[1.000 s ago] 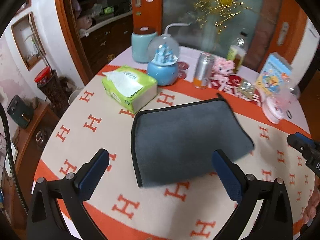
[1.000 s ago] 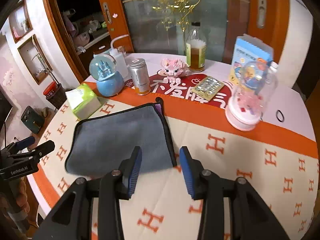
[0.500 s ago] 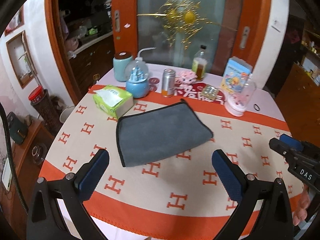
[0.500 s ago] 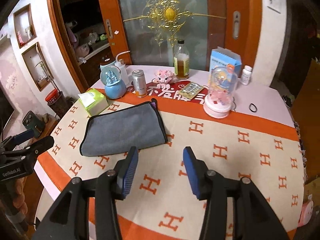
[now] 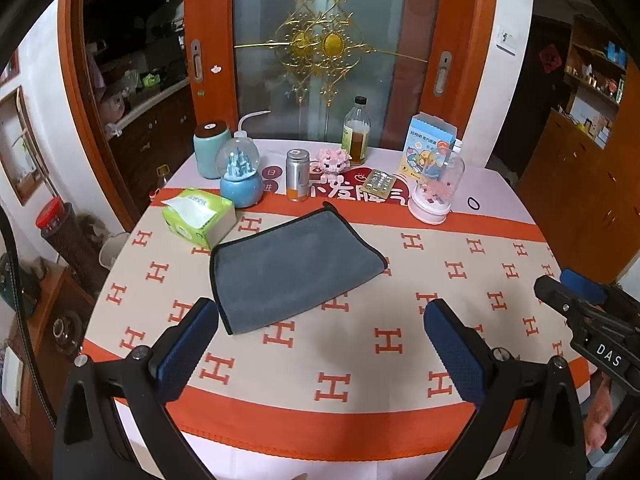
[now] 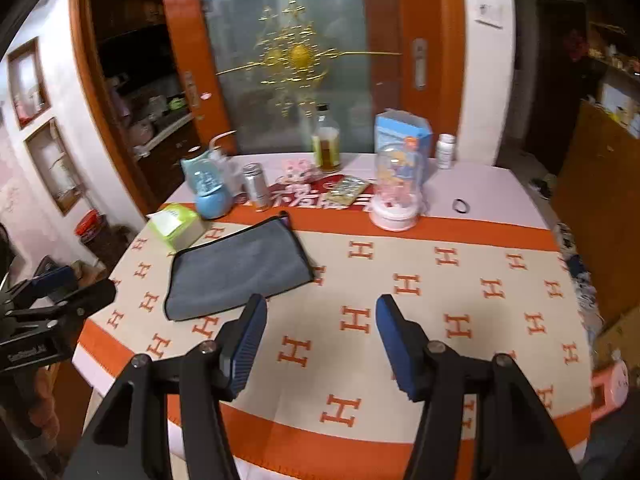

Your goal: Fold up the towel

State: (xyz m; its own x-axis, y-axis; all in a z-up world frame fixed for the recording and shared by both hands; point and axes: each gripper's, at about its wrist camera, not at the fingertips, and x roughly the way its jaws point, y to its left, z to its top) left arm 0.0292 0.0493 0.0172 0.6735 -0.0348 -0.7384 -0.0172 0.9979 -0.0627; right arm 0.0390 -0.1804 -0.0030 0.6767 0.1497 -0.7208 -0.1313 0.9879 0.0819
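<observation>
A grey towel (image 5: 290, 268) with a black hem lies folded flat on the round table, on the orange-and-cream "H" cloth (image 5: 360, 340). It also shows in the right wrist view (image 6: 236, 270), left of centre. My left gripper (image 5: 320, 340) is open and empty, held back above the table's near edge, short of the towel. My right gripper (image 6: 320, 340) is open and empty, also pulled back, to the right of the towel. Each gripper shows at the edge of the other's view.
Along the table's far side stand a green tissue box (image 5: 198, 218), a blue snow globe (image 5: 240, 178), a teal jar (image 5: 212, 148), a can (image 5: 298, 174), a pink toy (image 5: 334, 160), a bottle (image 5: 356, 132), a blue box (image 5: 430, 148) and a pink domed toy (image 5: 436, 188). Orange doors stand behind.
Both grippers have drawn back and up from the towel, so the whole table now shows. The right gripper's jaws have opened wider. The towel lies unmoved.
</observation>
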